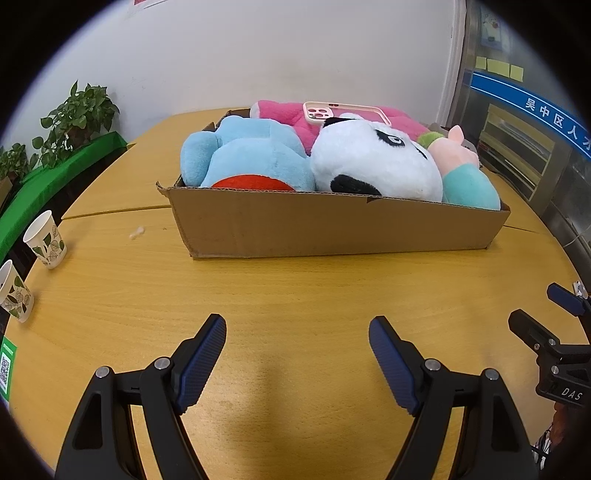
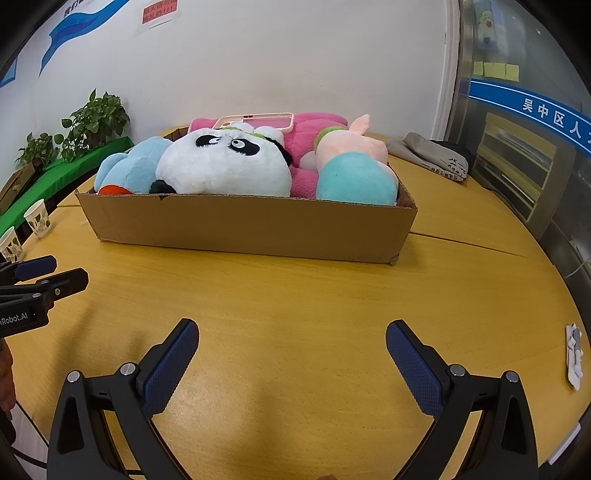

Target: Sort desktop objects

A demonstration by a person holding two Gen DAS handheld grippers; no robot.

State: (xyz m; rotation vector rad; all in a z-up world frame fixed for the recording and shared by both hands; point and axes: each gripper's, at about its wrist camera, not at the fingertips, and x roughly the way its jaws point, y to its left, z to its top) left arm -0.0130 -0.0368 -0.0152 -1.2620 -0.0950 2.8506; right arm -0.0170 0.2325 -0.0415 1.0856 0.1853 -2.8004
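While both tongs point(image 1: 297, 332) point(image 2: 291, 338) gape empty, plush toys point(image 1: 373, 158) fill the box point(image 1: 332, 229).

L gripper point(image 1: 297, 325) & R gripper point(image 2: 291, 328) both wide open, empty

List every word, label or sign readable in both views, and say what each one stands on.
"DAS": on the right gripper body, seen from the left wrist view.
"nRobot.AI", start cut off: on the left gripper body, seen from the right wrist view.
"吴中区人", cut off after: on the blue band across the glass.
Red notice on the wall: too blurred to read.
Green QR sticker: too small to read.
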